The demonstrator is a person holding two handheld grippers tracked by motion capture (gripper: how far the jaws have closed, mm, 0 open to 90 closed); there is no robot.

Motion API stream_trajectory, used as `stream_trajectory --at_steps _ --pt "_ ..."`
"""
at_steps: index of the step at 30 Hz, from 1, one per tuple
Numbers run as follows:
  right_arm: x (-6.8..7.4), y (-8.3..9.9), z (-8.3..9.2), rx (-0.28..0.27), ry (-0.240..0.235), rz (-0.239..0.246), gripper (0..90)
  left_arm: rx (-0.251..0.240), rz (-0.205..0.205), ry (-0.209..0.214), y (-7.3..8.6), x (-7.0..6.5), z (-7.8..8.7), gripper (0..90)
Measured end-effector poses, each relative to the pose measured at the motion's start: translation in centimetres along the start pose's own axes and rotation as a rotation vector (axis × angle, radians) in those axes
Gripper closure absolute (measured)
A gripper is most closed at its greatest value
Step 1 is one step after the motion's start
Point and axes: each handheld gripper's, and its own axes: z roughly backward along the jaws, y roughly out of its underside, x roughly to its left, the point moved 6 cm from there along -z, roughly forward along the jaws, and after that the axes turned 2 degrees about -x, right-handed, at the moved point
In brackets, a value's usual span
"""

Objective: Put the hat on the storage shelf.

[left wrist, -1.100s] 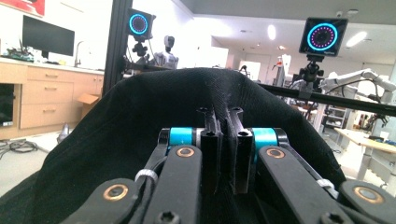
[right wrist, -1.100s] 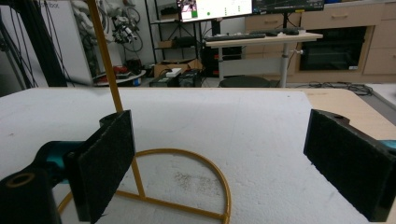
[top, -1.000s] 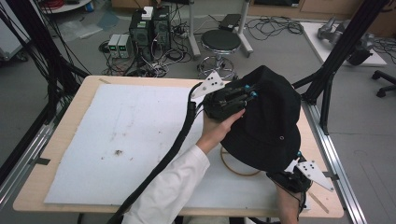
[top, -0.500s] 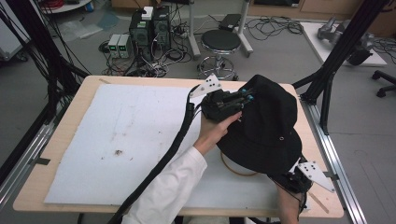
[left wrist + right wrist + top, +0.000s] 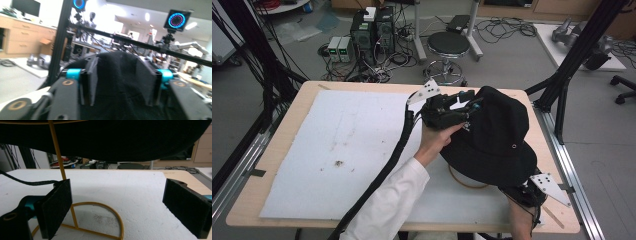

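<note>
From where I stand, the black hat [image 5: 497,135] is the thing to steer by: it sits perched on a thin yellow wire stand [image 5: 75,220], whose looped foot rests on the white foam sheet [image 5: 337,150] covering the tabletop [image 5: 287,107], towards that tabletop's right side. Left of the hat, the left tool [image 5: 464,102] is up against the crown; its jaws have just been opening, and in the left gripper view they stand apart with the black crown [image 5: 120,75] bulging between them, the pads no longer seeming to pinch the cloth. To finish this release well, I'd say the person should draw that tool straight back from the crown without snagging the fabric, so the hat is not dragged off its perch. Below the hat's near brim, the right tool [image 5: 527,192] waits low over the tabletop, jaws wide and empty, the stand's upright just beside its left pad [image 5: 56,207]. It should avoid nudging that wire, since the stand looks light and easy to tip.
</note>
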Motion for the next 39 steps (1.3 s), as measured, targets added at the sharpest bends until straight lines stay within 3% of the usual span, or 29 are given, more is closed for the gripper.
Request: stream_trajectory --at_steps 6,7,8,9,10,11,14,15,16,17,18,19,22,23,28,29,32,33,34,35,36,37,39 --pt "0.0 0.0 0.0 -0.004 0.000 -0.004 8.2 -0.015 -0.067 -0.059 -1.6 0.7 2.8 42.2" --pt "-0.1 0.0 0.1 -0.005 0.000 0.000 8.1 -0.030 -0.090 -0.083 -2.3 1.0 4.3 42.0" --pt "-0.1 0.0 0.1 -0.005 -0.001 -0.001 8.2 -0.030 -0.090 -0.083 -2.3 1.0 4.3 41.7" --pt "0.0 0.0 0.1 -0.004 0.000 -0.004 8.2 -0.052 -0.113 -0.120 -2.9 1.4 6.1 41.0" --pt "0.0 0.0 0.1 -0.004 0.000 -0.004 8.2 -0.052 -0.113 -0.120 -2.9 1.4 6.1 39.8" --pt "0.0 0.0 0.1 -0.002 0.001 -0.004 8.2 -0.067 -0.132 -0.159 -3.3 1.9 7.7 38.3" --pt "0.1 -0.1 0.1 -0.007 0.001 -0.002 8.2 -0.079 -0.148 -0.192 -3.5 2.2 9.1 36.0" --pt "0.1 -0.1 0.1 -0.010 0.002 -0.003 8.2 -0.101 -0.150 -0.233 -3.7 2.6 10.9 34.8" --pt "0.1 -0.1 0.1 -0.010 0.002 -0.003 8.2 -0.101 -0.150 -0.233 -3.7 2.6 10.9 33.9" --pt "0.1 -0.2 0.2 -0.013 0.002 0.000 8.2 -0.125 -0.102 -0.256 -3.8 3.1 12.4 32.8" --pt "0.1 -0.2 0.2 -0.013 0.002 0.000 8.2 -0.125 -0.102 -0.256 -3.8 3.1 12.4 31.3" --pt "0.1 -0.2 0.2 -0.018 0.001 -0.001 8.2 -0.116 -0.125 -0.316 -3.6 3.5 14.1 30.0" --pt "0.1 -0.2 0.2 -0.015 0.004 -0.001 8.2 -0.107 -0.158 -0.352 -3.5 3.7 14.9 28.1" --pt "0.2 -0.2 0.3 -0.015 0.003 -0.004 8.2 -0.096 -0.185 -0.387 -3.2 4.0 15.9 27.2" --pt "0.2 -0.1 0.2 -0.008 0.005 -0.002 8.2 -0.101 -0.218 -0.442 -2.6 4.3 18.1 26.2" --pt "0.1 -0.1 0.1 -0.002 0.007 0.005 8.2 -0.099 -0.235 -0.470 -2.5 4.4 19.1 26.2" --pt "0.1 -0.1 0.1 -0.002 0.010 0.007 8.1 -0.100 -0.247 -0.492 -2.3 4.6 20.2 26.0" --pt "0.1 -0.1 0.2 -0.001 0.011 0.011 8.2 -0.107 -0.251 -0.520 -2.2 4.8 21.3 26.0" --pt "0.1 -0.1 0.2 0.000 0.014 0.012 8.2 -0.107 -0.251 -0.520 -2.2 4.8 21.3 26.0" --pt "0.1 -0.1 0.2 0.001 0.015 0.011 8.2 -0.108 -0.265 -0.552 -2.0 5.2 22.4 26.0" --pt "0.1 -0.1 0.2 0.001 0.015 0.011 8.2 -0.108 -0.265 -0.552 -2.0 5.2 22.4 26.0" --pt "0.1 -0.1 0.2 0.000 0.015 0.008 8.2 -0.109 -0.265 -0.583 -1.9 5.6 23.5 26.0" --pt "0.1 0.0 0.2 0.001 0.014 0.010 8.2 -0.109 -0.260 -0.603 -1.7 6.1 24.4 26.0"
